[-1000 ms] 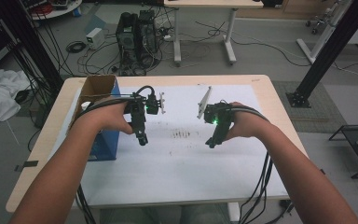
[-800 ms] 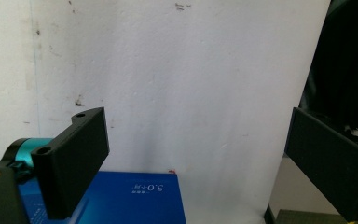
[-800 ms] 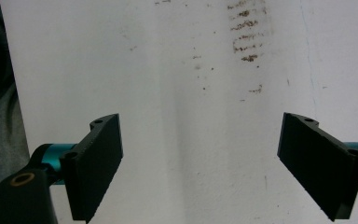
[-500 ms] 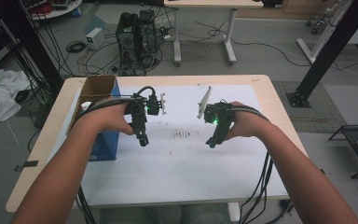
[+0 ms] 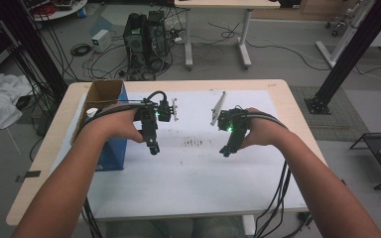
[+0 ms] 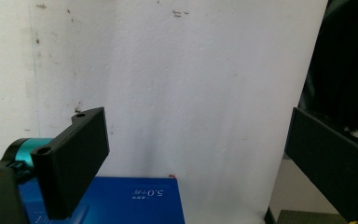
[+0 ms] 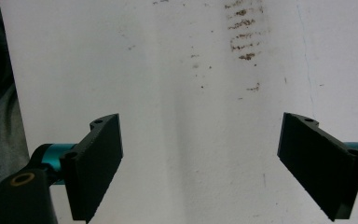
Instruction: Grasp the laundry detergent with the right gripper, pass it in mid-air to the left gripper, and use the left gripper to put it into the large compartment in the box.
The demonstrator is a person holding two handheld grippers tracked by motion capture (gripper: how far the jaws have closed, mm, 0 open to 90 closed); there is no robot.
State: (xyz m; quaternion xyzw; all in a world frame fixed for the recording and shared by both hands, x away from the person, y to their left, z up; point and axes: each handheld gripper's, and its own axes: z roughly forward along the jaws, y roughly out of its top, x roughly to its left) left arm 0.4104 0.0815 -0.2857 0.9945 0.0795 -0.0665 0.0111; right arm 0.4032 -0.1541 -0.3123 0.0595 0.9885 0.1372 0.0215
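Note:
Two hand-held grippers hang over a white sheet (image 5: 178, 173) that covers the table. My left gripper (image 5: 153, 148) points down at the sheet left of centre, and its own view shows the black jaws wide apart with nothing between them (image 6: 198, 163). My right gripper (image 5: 225, 151) hovers right of centre with a green light on its body. Its jaws also stand wide apart and empty (image 7: 200, 161) above the bare sheet. A patch of small brown marks (image 5: 194, 143) lies on the sheet between the two grippers.
A blue box (image 5: 110, 153) with an open cardboard top (image 5: 101, 94) stands at the table's left edge, close to my left forearm. Cables trail from both grippers toward the front edge. Beyond the table are a computer tower (image 5: 146, 34), floor cables and black frame posts.
Both grippers have stayed almost in place, with only a slight shift of the hands. Nothing was picked up or let go.

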